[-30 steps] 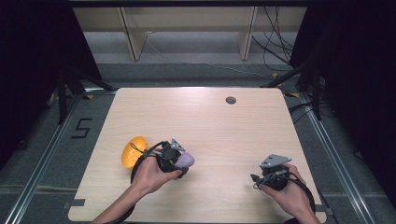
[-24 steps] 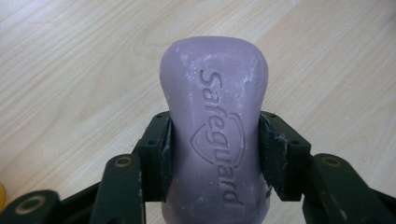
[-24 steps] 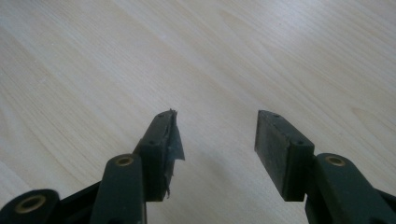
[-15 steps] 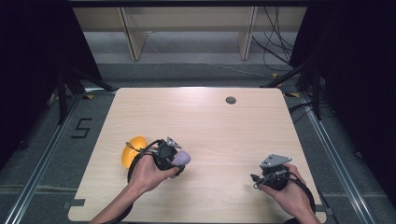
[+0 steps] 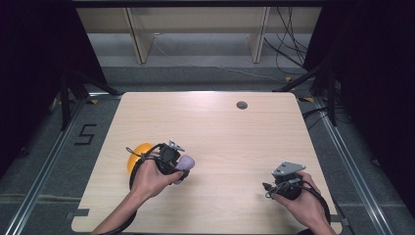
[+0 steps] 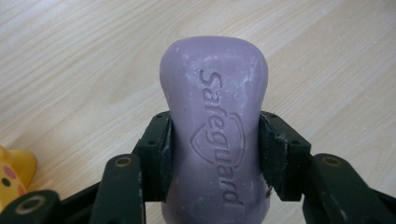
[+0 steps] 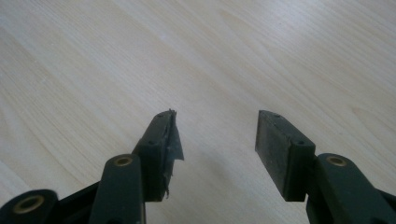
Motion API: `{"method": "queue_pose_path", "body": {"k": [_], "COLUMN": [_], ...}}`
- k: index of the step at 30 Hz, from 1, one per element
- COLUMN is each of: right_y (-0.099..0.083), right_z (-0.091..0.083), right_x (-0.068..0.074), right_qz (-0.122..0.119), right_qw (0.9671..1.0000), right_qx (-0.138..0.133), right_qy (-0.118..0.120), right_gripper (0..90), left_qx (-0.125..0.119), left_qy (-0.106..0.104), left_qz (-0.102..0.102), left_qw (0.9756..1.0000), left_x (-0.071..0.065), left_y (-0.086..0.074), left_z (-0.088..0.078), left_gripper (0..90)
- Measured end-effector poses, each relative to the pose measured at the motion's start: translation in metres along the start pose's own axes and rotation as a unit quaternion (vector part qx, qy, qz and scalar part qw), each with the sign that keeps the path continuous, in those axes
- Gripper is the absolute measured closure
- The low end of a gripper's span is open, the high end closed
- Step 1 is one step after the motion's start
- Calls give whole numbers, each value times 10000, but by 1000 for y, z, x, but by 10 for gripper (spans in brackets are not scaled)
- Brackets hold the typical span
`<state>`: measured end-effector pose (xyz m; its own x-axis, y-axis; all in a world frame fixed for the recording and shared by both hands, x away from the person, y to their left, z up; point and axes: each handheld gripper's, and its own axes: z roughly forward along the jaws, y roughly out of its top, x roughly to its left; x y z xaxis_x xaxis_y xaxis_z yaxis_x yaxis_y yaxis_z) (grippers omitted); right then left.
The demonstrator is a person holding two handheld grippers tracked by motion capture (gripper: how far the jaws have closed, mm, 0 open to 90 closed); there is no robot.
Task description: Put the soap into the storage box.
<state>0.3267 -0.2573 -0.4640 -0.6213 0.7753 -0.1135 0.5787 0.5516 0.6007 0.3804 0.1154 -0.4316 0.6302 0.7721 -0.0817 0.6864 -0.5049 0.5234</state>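
Jaws: left gripper point(image 6: 212, 154) clamps purple soap point(image 6: 215, 126); right gripper point(image 7: 217, 140) wide, empty; pale wood table point(image 5: 235, 127), grey floor point(image 5: 205, 54).

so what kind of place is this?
Probably a lab data-collection rig, not a home. A bare wooden table stands between dark curtains, cables trail on the floor, and a person works handheld grippers, the left gripper holding a soap bar.

Around the work area
A yellow toy point(image 5: 137, 153) lies on the wooden table point(image 5: 220, 127); a small dark grommet point(image 5: 242, 105) sits near its far edge.
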Motion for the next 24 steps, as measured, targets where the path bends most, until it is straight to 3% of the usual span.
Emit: {"method": "queue_pose_path", "body": {"k": [5,20,24], "right_y": [0,0,0], "right_z": [0,0,0], "right_x": [0,0,0], "right_qz": [5,0,17], "right_qw": [10000,10000,10000], "right_qx": [-5,-14,-16], "right_qy": [2,-6,-1], "right_gripper": [486,484,484], "left_qx": [-17,-48,-42], "left_qy": [84,221,175], "left_qz": [-169,-264,-317], "left_qw": [9998,9994,9993], "left_x": [3,11,13], "left_y": [-1,-1,-2], "left_z": [-2,-6,-7], "left_gripper": [488,488,488]}}
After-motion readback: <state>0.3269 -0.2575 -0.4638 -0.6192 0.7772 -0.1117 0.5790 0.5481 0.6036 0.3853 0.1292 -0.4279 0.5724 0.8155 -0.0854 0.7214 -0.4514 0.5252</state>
